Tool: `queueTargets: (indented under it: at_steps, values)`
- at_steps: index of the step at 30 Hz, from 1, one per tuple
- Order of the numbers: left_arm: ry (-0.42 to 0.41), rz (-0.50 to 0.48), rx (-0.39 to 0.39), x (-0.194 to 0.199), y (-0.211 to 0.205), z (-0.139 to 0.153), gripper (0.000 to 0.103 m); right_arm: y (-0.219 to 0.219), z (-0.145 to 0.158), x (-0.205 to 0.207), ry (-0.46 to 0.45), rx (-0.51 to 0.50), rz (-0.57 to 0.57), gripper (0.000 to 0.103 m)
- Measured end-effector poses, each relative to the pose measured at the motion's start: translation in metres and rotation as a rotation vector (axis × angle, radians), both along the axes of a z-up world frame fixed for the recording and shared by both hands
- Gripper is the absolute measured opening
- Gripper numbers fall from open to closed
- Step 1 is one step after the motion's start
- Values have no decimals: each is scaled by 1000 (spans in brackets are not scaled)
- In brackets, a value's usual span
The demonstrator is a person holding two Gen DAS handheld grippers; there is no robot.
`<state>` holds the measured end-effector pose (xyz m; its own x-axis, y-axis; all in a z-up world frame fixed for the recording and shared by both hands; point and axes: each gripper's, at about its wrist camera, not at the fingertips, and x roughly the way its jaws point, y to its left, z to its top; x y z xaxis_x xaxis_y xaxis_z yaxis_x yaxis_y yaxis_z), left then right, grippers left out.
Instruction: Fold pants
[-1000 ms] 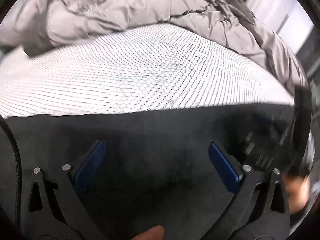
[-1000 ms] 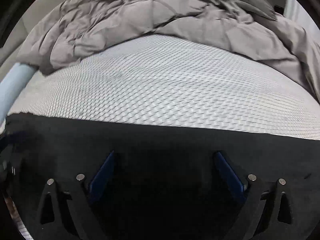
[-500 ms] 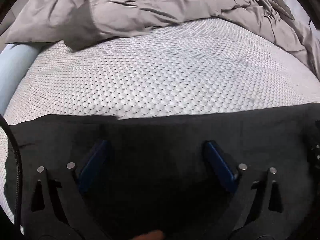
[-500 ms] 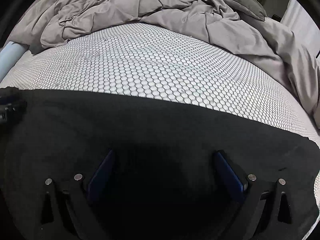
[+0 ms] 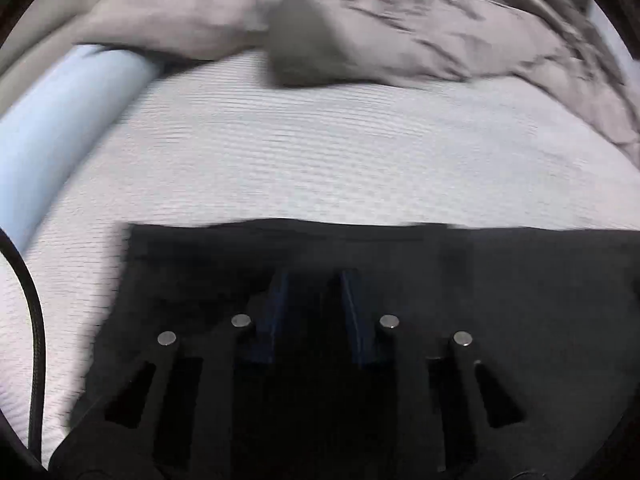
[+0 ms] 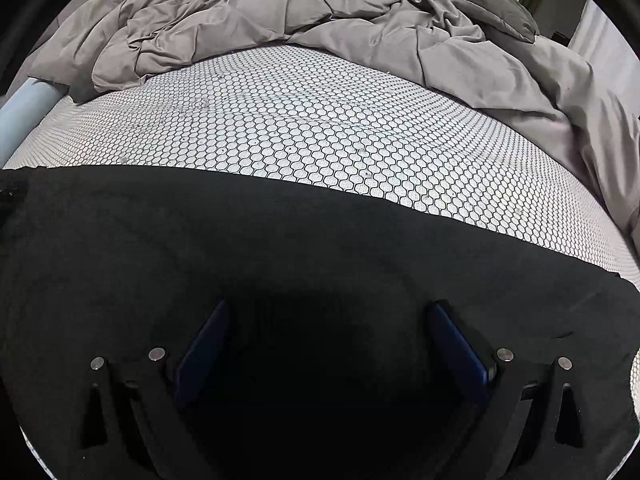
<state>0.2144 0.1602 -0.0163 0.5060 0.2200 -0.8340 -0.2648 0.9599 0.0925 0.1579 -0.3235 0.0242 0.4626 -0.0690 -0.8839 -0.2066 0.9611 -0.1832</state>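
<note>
Black pants (image 6: 280, 248) lie flat along the mattress's (image 6: 320, 128) near edge. The left gripper (image 5: 314, 280), just closing, seems to pinch their cloth through the blur; the right gripper (image 6: 326, 320) hangs spread above them.

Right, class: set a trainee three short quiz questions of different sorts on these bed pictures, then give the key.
1. True or false: the black fabric pants lie on the white honeycomb-patterned mattress cover.
2. Which hand-held gripper has the wider jaws: (a) left hand-held gripper, (b) right hand-held gripper?
3. Fill in: the rumpled grey quilted duvet is piled at the ___ side of the mattress cover, beyond the pants.

Key: 1 true; 2 b; 3 far.
</note>
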Motion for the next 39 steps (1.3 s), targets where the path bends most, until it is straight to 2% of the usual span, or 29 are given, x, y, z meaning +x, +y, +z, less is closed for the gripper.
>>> queueTargets:
  at_steps: [1,2,5,8,9,10,11,13,14,16,17,18,20,22,25,27,29,31,33,35,37,39]
  values:
    - [-8,35,16,-5,13,1,17,0,0,-1,1,-2,5,99]
    - [-22,63,-20,-12,28,4,6,1,0,-2,1,-3,7,99]
    - [-82,66,-150,-39,43,17,6,3,1,-5,-1,-11,15,99]
    - [-160,-46,-231,-61,25,26,6,5,1,-5,1,-16,14,100]
    - [-151,-73,-256,-60,18,22,7,7,2,-4,1,-19,14,100]
    - [-99,-106,-259,-57,8,15,8,8,1,-4,1,-20,16,100]
    - [-31,-129,-200,-49,-3,2,9,9,1,-4,2,-19,17,100]
    - [-22,-140,-167,-50,-1,0,9,8,0,-3,3,-14,16,100]
    - [-17,-121,-164,-53,6,3,9,8,1,-4,2,-9,16,100]
    - [-4,-25,-103,-60,27,4,9,6,1,-6,4,0,19,100]
    - [5,8,-102,-63,32,4,7,6,1,-8,2,0,22,100]
    - [7,28,-133,-65,41,5,4,6,1,-9,0,-2,25,100]
    - [-20,72,-182,-79,52,16,4,7,1,-10,-3,-7,28,100]
    - [-63,32,-211,-90,45,27,5,8,4,-12,-12,-10,32,100]
    - [-50,-91,-250,-100,20,33,8,14,20,-25,-42,35,89,100]
    - [-3,-166,-208,-108,-3,29,15,21,28,-35,-51,64,148,100]
    - [80,-151,-128,-110,-4,14,15,28,29,-44,-46,44,196,100]
    - [67,-114,-138,-114,10,11,15,29,20,-50,-21,-5,222,100]
    - [62,-30,-153,-125,28,15,15,22,11,-53,8,-31,211,100]
    - [34,4,-183,-130,34,26,15,13,12,-54,17,-5,197,100]
    - [2,6,-179,-133,28,41,16,4,15,-57,29,5,175,100]
    - [-48,-52,-205,-133,2,60,20,2,19,-64,25,27,170,100]
